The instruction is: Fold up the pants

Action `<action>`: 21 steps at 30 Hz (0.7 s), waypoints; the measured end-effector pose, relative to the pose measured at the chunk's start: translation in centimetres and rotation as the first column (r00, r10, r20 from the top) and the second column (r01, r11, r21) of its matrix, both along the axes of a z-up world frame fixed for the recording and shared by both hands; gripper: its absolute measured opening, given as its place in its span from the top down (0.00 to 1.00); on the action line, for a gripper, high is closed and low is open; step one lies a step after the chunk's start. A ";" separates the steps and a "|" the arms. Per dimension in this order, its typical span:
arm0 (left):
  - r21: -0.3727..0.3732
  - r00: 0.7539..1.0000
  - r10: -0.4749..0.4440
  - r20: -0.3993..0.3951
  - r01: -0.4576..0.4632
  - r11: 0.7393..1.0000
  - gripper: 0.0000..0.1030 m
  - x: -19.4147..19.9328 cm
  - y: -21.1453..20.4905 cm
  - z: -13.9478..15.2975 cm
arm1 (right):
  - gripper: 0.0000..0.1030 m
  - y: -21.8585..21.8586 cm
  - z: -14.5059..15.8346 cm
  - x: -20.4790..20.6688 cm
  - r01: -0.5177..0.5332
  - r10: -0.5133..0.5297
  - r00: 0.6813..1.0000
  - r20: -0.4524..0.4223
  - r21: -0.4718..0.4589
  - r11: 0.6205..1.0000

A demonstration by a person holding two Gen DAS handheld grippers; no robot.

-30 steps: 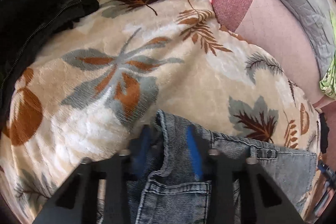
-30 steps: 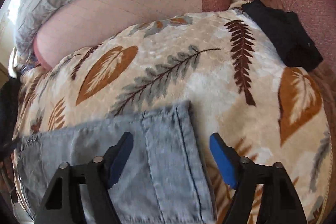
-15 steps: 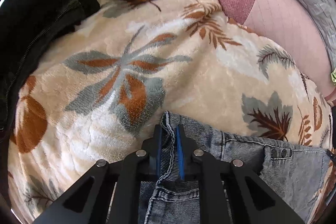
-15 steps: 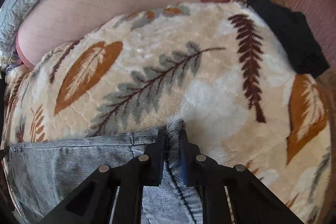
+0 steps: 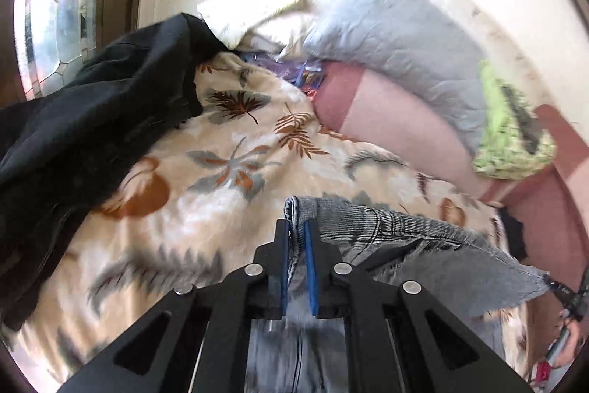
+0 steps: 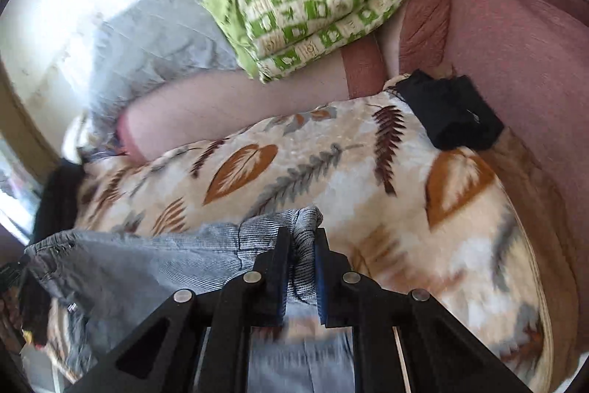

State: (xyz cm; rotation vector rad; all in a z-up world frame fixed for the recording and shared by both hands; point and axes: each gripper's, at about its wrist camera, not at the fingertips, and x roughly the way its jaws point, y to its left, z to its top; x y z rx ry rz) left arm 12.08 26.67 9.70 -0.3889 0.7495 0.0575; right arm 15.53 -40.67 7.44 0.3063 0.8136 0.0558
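left gripper (image 5: 296, 260) fingers clamped on pants (image 5: 386, 227) waistband corner | right gripper (image 6: 300, 267) fingers pinch opposite corner | denim hangs between, above leaf blanket (image 6: 368, 172) | risk: thin pinch slips, or legs snag black jacket (image 5: 92, 120) beyond left fingers

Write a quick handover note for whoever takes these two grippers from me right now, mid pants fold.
Left hand-held gripper: shut on one corner of the jeans waistband.
Right hand-held gripper: shut on the other corner.
Jeans: top edge stretched between the two grippers, above the leaf-print blanket; the lower part is out of view.
Done: both corners gripped, waistband raised.
Left: no fold made yet; lay the jeans flat, then fold them.
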 end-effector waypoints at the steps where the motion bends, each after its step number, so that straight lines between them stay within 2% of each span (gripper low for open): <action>1: 0.001 1.000 -0.001 0.005 0.001 1.000 0.96 -1.7 0.1 -0.2 | 0.88 -0.2 -0.6 -2.1 -0.010 0.010 1.000 -0.003 0.010 1.000; 2: -0.011 1.000 -0.012 0.003 0.012 1.000 0.96 -4.2 0.5 -1.0 | 0.88 -0.3 -1.5 -3.9 -0.018 0.018 1.000 -0.013 0.017 1.000; 4: -0.027 0.999 -0.023 -0.038 0.022 0.999 0.96 -6.9 0.9 -3.1 | 0.87 -0.5 -4.6 -7.5 -0.061 0.064 0.994 -0.088 0.032 0.998; 6: -0.009 0.992 0.002 -0.125 -0.003 1.000 0.96 -9.2 2.0 -6.3 | 0.86 -0.5 -8.1 -10.2 -0.106 0.118 0.975 -0.187 0.073 0.992; 8: 0.032 0.975 0.042 -0.218 -0.035 0.999 0.96 -10.4 3.3 -9.1 | 0.82 -0.4 -11.0 -12.2 -0.124 0.129 0.951 -0.283 0.035 0.992; 10: 0.062 0.968 0.072 -0.239 -0.059 0.996 0.95 -10.9 3.8 -9.7 | 0.72 -1.6 -11.8 -13.5 -0.063 0.071 0.951 -0.299 0.036 0.997; 11: 0.050 0.968 0.059 -0.245 -0.048 0.998 0.95 -10.7 3.8 -9.5 | 0.54 -2.3 -11.6 -13.8 -0.023 0.038 0.955 -0.295 0.053 0.998; 12: 0.033 0.970 0.042 -0.241 -0.035 0.999 0.90 -10.5 3.5 -9.2 | 0.42 -3.0 -11.0 -14.0 0.020 0.001 0.961 -0.277 0.071 0.997; 13: 0.026 0.973 0.030 -0.229 -0.025 0.999 0.73 -10.2 2.9 -8.6 | 0.42 -3.4 -10.2 -14.1 0.051 -0.026 0.968 -0.249 0.093 0.994; 14: 0.034 0.979 0.023 -0.203 -0.016 0.999 0.63 -9.8 2.0 -7.6 | 0.42 -3.6 -9.4 -13.9 0.065 -0.038 0.973 -0.229 0.111 0.992; 15: 0.032 0.983 0.014 -0.181 -0.008 0.999 0.46 -9.7 1.3 -7.1 | 0.42 -3.4 -8.4 -13.7 0.065 -0.036 0.979 -0.203 0.138 0.988; 16: 0.009 0.988 0.002 -0.157 0.000 1.000 0.35 -9.3 0.3 -6.4 | 0.42 -3.0 -7.8 -13.6 0.055 -0.024 0.982 -0.189 0.161 0.985; 19: -0.061 0.990 -0.055 -0.131 0.047 0.997 0.34 -9.1 -3.1 -6.2 | 0.42 -1.6 -7.4 -12.9 0.025 0.033 0.982 -0.187 0.298 0.954; 21: -0.041 0.987 -0.088 -0.133 0.083 0.996 0.34 -9.4 -6.4 -7.1 | 0.42 -1.1 -8.5 -12.5 0.066 0.027 0.974 -0.225 0.392 0.918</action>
